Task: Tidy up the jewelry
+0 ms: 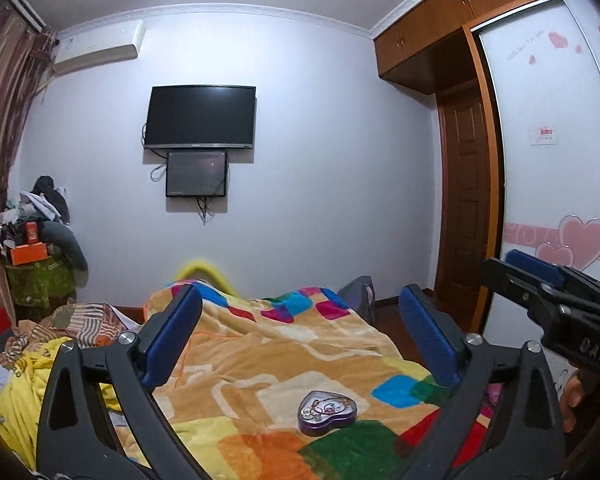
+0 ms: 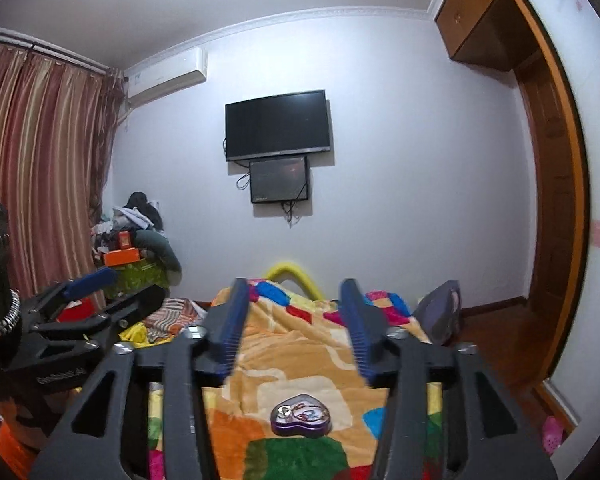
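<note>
A purple heart-shaped jewelry box (image 1: 327,412) lies open on the patterned blanket (image 1: 284,344), with rings and a chain inside. It also shows in the right wrist view (image 2: 301,419). My left gripper (image 1: 300,332) is open and empty, held above the bed with the box below and between its fingers. My right gripper (image 2: 296,320) is open and empty, also above the box. The right gripper shows at the right edge of the left wrist view (image 1: 540,280), and the left gripper shows at the left of the right wrist view (image 2: 88,292).
The bed is covered by the colourful blanket (image 2: 300,360) with crumpled clothes (image 1: 40,352) at its left. A pile of clothes and orange boxes (image 1: 28,252) stands by the curtain. A TV (image 1: 200,116) hangs on the far wall. A wardrobe (image 1: 540,140) stands right.
</note>
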Tool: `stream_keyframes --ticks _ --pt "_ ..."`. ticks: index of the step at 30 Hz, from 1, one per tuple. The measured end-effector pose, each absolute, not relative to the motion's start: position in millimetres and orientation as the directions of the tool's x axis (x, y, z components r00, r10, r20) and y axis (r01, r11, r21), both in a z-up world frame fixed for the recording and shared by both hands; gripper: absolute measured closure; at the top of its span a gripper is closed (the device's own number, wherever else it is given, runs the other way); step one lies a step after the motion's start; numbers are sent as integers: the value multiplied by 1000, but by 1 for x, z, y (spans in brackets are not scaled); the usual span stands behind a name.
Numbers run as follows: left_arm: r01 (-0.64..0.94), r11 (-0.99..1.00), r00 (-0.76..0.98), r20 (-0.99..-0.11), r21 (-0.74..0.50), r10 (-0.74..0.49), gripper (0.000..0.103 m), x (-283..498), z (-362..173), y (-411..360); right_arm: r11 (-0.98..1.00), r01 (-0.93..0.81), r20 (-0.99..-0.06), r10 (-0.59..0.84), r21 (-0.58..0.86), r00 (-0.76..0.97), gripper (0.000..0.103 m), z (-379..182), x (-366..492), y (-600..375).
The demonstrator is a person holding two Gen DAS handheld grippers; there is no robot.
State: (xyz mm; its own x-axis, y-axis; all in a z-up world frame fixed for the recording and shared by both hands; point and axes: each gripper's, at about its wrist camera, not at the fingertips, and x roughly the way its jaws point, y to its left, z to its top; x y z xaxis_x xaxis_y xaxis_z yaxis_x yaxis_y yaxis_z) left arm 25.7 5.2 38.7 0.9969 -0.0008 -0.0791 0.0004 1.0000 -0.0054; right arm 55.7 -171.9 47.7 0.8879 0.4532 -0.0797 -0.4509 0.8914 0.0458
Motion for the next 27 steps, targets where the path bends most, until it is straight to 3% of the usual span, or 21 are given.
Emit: stream_keyframes --ticks 3,4,27 --pt "-6 1000 997 -75 -4 6 2 22 39 5 905 -423 -63 426 47 903 19 47 53 -169" --pt "-7 1000 997 -75 -4 7 2 21 38 3 907 -419 -58 421 49 905 17 47 52 -170" --pt "-21 1000 995 -94 -19 19 2 18 32 5 904 -425 -103 427 41 898 16 37 38 -175"
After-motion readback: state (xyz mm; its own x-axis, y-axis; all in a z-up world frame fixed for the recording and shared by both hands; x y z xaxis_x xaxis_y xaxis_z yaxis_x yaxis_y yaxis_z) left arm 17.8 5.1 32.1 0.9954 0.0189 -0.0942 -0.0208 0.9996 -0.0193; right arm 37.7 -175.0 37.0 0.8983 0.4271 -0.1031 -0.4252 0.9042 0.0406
